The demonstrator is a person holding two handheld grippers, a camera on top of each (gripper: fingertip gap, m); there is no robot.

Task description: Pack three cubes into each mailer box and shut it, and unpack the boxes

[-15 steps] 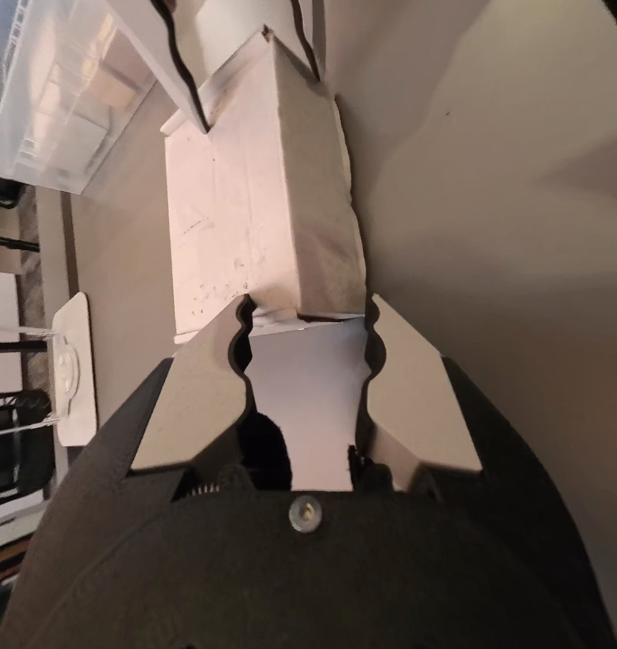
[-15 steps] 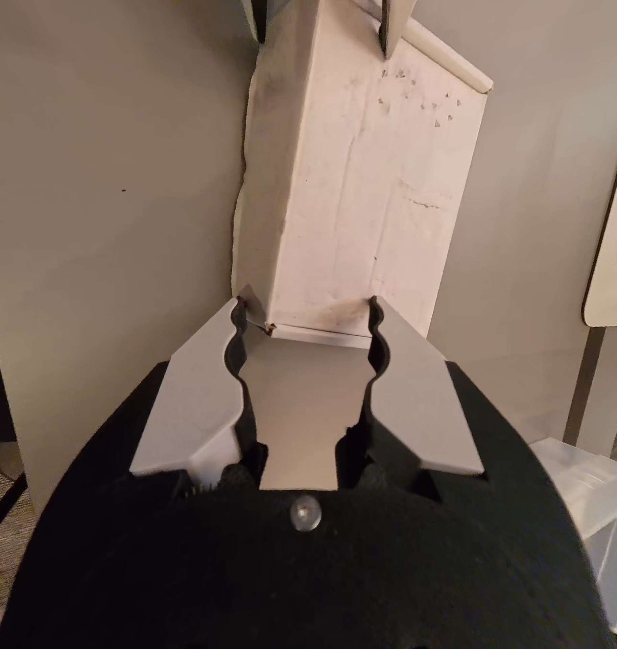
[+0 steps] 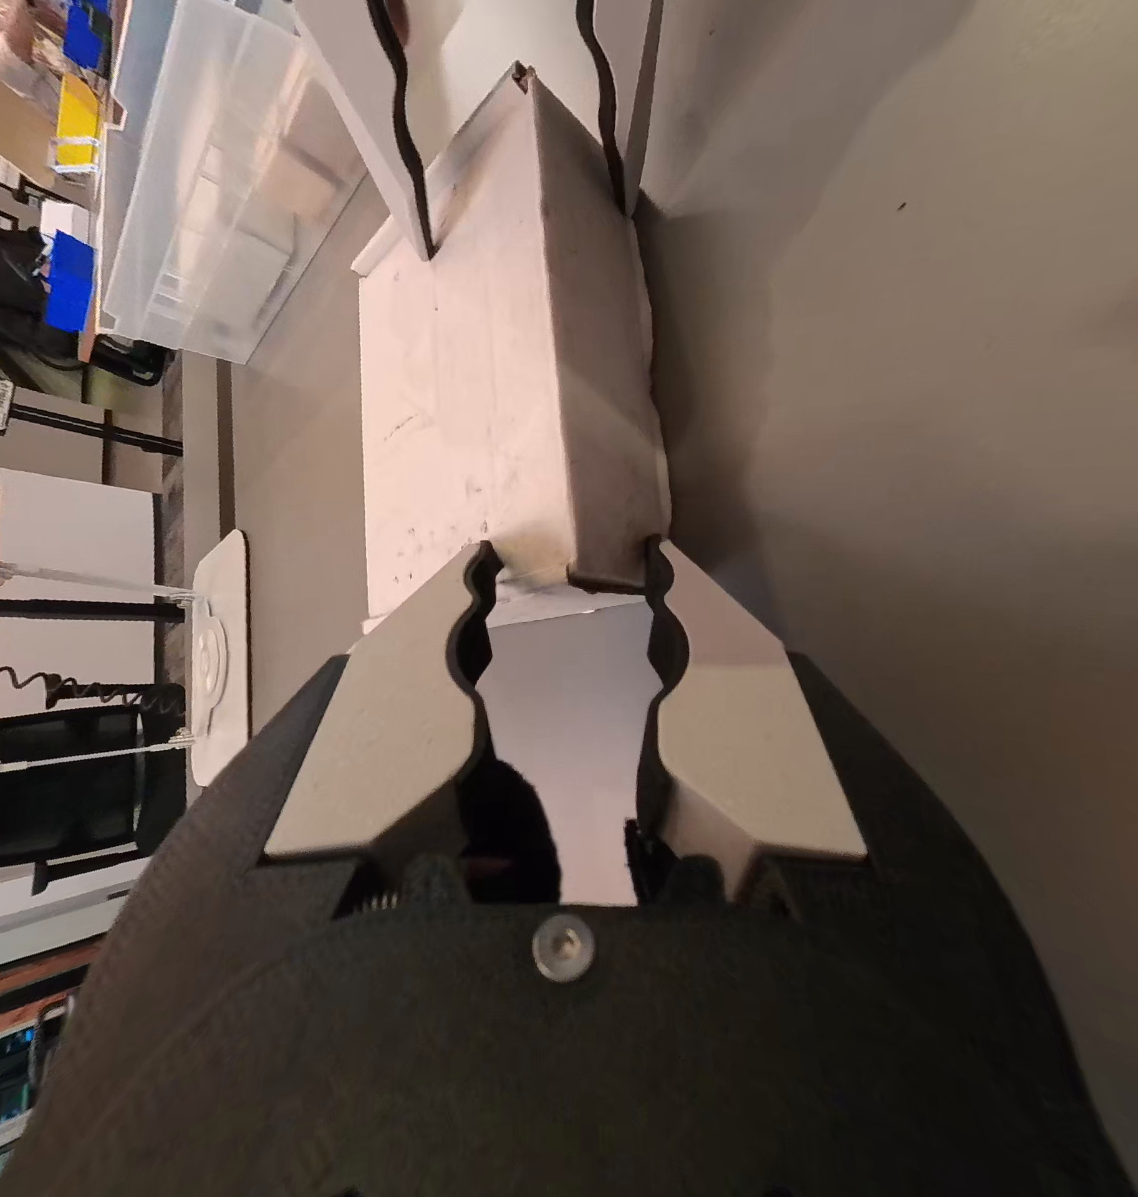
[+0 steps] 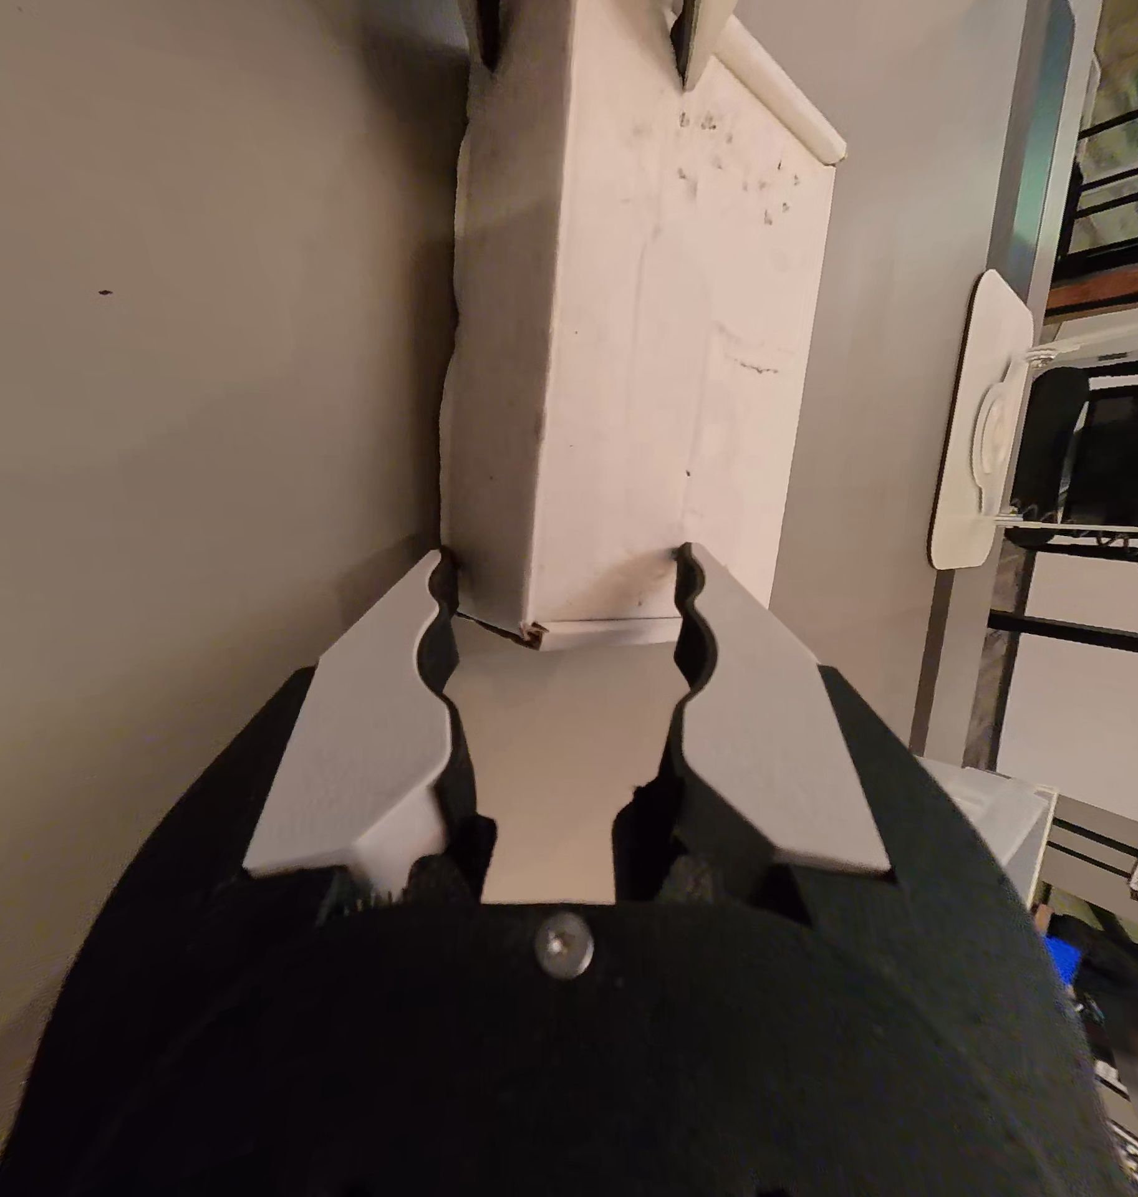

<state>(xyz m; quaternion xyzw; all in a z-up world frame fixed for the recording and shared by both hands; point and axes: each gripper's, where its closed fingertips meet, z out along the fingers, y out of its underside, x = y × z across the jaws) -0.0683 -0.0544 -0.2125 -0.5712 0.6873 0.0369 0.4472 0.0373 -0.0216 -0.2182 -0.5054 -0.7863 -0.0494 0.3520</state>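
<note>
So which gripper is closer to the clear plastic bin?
Right. The right gripper clamps the white mailer box at the end lying beside the clear plastic bin; the left gripper clamps the opposite end, away from the bin.

Dim warm indoor light, soft shadows beside the box [image 3: 508, 388], wide-angle bending at edges, mild corner blur.

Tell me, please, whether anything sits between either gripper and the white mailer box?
Nothing visible does. The left gripper straddles one end of the mailer box, its fingertips at the box's faces, and the right gripper does the same at the opposite end. The box is closed.
</note>
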